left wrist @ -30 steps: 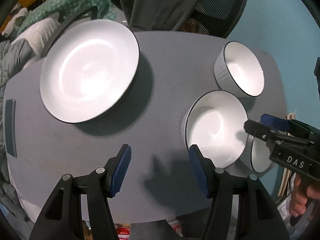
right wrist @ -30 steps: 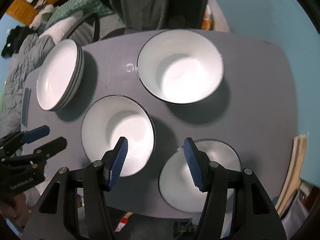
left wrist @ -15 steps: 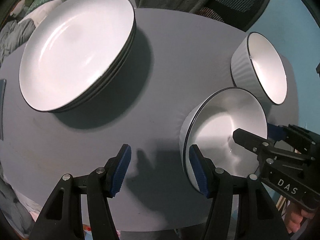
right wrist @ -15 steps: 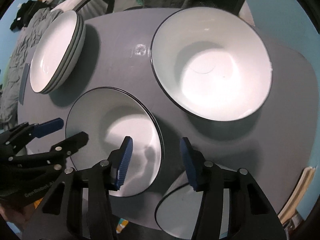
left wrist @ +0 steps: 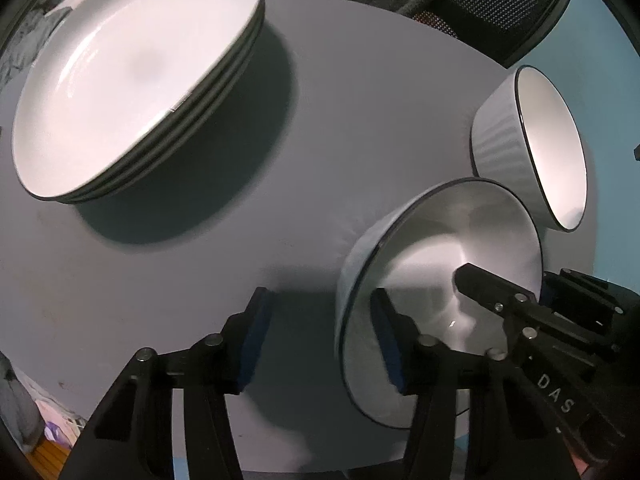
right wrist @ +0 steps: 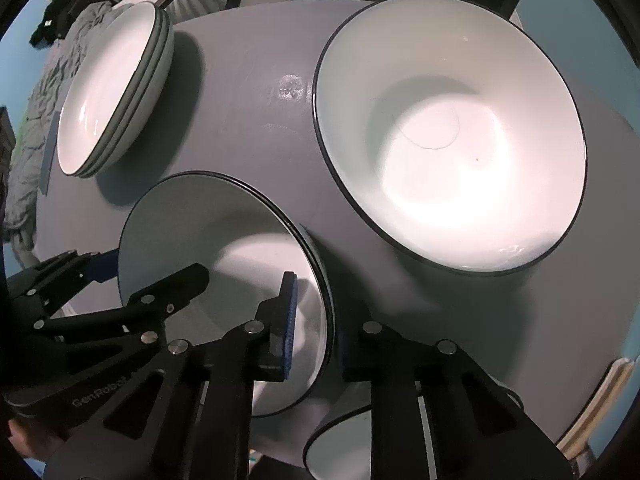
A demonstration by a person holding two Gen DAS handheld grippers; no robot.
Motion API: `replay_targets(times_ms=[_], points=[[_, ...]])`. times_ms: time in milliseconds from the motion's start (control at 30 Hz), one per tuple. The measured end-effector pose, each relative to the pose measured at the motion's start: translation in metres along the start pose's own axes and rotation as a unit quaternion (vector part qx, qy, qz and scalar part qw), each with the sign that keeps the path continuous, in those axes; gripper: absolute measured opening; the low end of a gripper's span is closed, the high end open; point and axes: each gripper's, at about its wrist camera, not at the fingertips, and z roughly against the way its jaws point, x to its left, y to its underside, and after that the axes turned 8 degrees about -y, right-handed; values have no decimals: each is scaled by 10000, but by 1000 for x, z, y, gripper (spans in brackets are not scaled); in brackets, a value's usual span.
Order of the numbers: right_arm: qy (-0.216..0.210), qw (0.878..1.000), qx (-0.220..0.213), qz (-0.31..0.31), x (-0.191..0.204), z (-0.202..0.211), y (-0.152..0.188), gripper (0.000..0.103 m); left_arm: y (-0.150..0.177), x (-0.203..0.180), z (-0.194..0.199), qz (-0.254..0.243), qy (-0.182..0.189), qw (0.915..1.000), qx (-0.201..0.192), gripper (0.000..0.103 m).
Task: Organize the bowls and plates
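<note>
While straddling opposite rims of the near bowl [left wrist: 440, 248], gripping differently on each side.

Left gripper [left wrist: 320, 340]: jaws wide apart, holding nothing. Right pad inside the bowl, left pad outside over bare table [left wrist: 360, 100], left rim between them and clear of the outer pad.

Right gripper [right wrist: 320, 336]: jaws drawn in to a narrow gap around the right rim, left pad inside, right finger outside. Can't tell whether actually pinching the wall or stopping just short.

Bowl location: near centre of the table, close to the near edge.

Room to move:
- Near table edge right under both tools.
- Open grey surface left of the bowl and beyond it, up to the plate stack [left wrist: 132, 80] at far left. Stack well apart from the bowl.
- Tight on the right. Ribbed bowl [right wrist: 452, 128] at far right, just beside the near bowl, only a thin strip of table showing between them in the right wrist view.
- Third bowl [right wrist: 344, 444] at near right, under the right gripper's outer finger, by the table edge, mostly hidden.

Around the table: dark chair [left wrist: 500, 0] with grey cloth draped over it on the far side, grey bedding [right wrist: 24, 140] off to the left, thin dark strip [right wrist: 47, 148] lying at the left table edge, pale flat sticks [right wrist: 592, 412] past the right edge.
</note>
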Motion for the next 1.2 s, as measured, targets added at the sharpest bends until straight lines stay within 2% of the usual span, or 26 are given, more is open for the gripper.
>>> replay_targets(times_ms=[67,100,133,200,267,433,467,667,700,967,1033,1200], points=[[3,10000,-1,-4,-1,0,1,14,1,2,1,41,110,9999,-23,47],[21,10000,9,-4,-1,0,2,13,1,2,1,59,186,9998,-18,41],[50,10000,23,15,7,-5,-14,13,2,3,1,75,262,9996,-3,35],[86,10000,30,37,8,-5,-14,10,2,4,2,92,383,9992,29,25],[94,9999,48,11,3,-9,-14,9,2,4,3,106,453,9989,42,20],[56,9999,53,-71,-3,-9,-17,7,2,6,5,120,325,9994,37,15],[72,9999,43,-65,-3,-8,-17,7,0,-9,4,137,322,9994,61,15],[6,10000,31,-78,-1,-5,-16,6,-6,-10,4,55,161,9998,120,15],[-20,9999,22,-106,-1,-4,-15,6,-10,-22,-1,48,141,9998,137,15],[-104,9997,-74,-196,0,12,-15,6,-16,-37,14,-47,119,9999,69,14],[-93,9997,-107,-216,0,19,-15,6,-17,-39,5,-98,150,9998,22,14],[-42,9995,-225,-211,0,43,-18,6,-25,-48,20,-241,214,9994,-81,14]])
